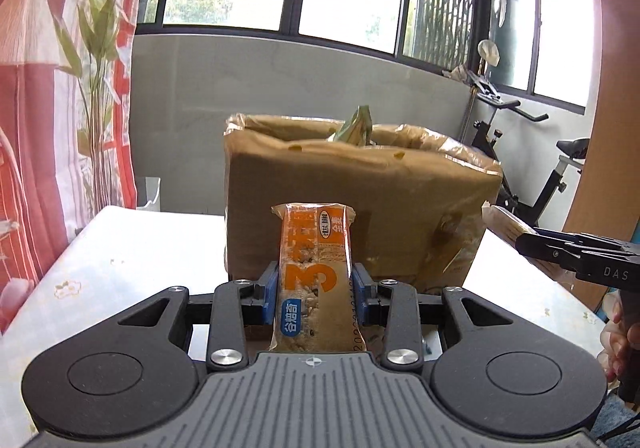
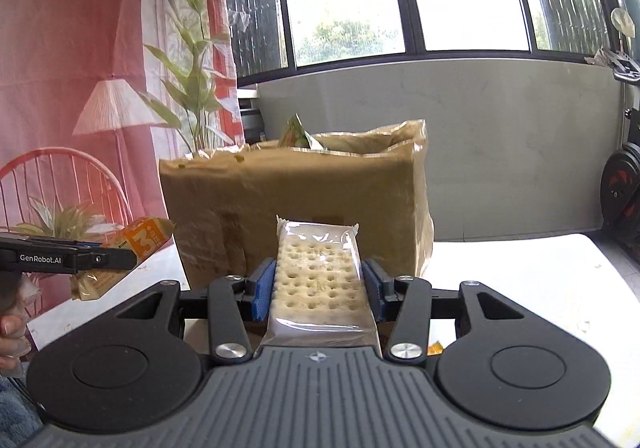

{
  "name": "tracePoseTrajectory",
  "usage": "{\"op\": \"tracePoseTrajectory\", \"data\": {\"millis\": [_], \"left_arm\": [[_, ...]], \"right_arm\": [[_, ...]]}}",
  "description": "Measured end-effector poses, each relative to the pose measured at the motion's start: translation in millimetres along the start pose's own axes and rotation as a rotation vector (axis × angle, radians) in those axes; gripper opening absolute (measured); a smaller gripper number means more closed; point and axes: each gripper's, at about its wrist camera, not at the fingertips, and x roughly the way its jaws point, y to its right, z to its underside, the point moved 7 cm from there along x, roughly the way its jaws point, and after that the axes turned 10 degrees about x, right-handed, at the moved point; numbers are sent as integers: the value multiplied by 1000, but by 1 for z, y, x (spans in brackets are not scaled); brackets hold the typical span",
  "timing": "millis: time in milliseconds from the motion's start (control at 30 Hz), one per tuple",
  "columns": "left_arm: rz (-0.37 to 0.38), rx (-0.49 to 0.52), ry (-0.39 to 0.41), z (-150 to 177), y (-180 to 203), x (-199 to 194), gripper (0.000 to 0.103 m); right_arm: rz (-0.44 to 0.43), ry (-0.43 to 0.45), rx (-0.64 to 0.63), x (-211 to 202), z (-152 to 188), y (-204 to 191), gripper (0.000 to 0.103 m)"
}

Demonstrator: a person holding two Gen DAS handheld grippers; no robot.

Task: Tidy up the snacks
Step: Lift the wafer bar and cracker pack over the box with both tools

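- Left gripper (image 1: 316,288): jaws clenched on the orange snack bar (image 1: 314,280), blue pads pressing its two long edges. The bar is off the table (image 1: 120,248), in the air short of the cardboard box (image 1: 360,199).
- Bar's long axis runs straight along the gripper's line, far end toward the box, printed face up. Seen from the right wrist view it tilts slightly upward at the far end (image 2: 148,244).
- Right gripper (image 2: 318,284): jaws closed on the clear-wrapped cracker pack (image 2: 318,276), also across its width, held clear of the table.
- Pack's long axis likewise points forward at the box, flat face up, sealed end leading.
- Judgement: gripping across the narrow width leaves the length free ahead of the jaws, so each packet can be fed end-first over the box's rim.
- Box stands upright on the table, top open; a green packet (image 1: 356,125) already pokes out of it.
- Judgement: both packets sit lower than the rim, so they need more height before going in.
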Motion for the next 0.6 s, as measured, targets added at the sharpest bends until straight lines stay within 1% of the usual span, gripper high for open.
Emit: {"op": "tracePoseTrajectory", "data": {"millis": [100,167,367,400,467,600], "left_arm": [[13,-4,41,-22,-1,-2,38],[19,6,58,-36,0,-1,38],[39,10,106,-84,-4,17,38],[33,10,113,-92,-5,23,38],[12,40,118,-108,-6,39,38],[-20,45,92,-130,-14,79,38]], "right_arm": [[-26,38,-6,-2,-18,-10,49],[-33,48,-21,0,-29,-14,48],[-43,83,-31,17,-68,-20,48],[-44,82,-33,23,-77,-21,48],[-32,77,-26,39,-89,-20,48],[6,19,-46,80,-104,-15,48]]}}
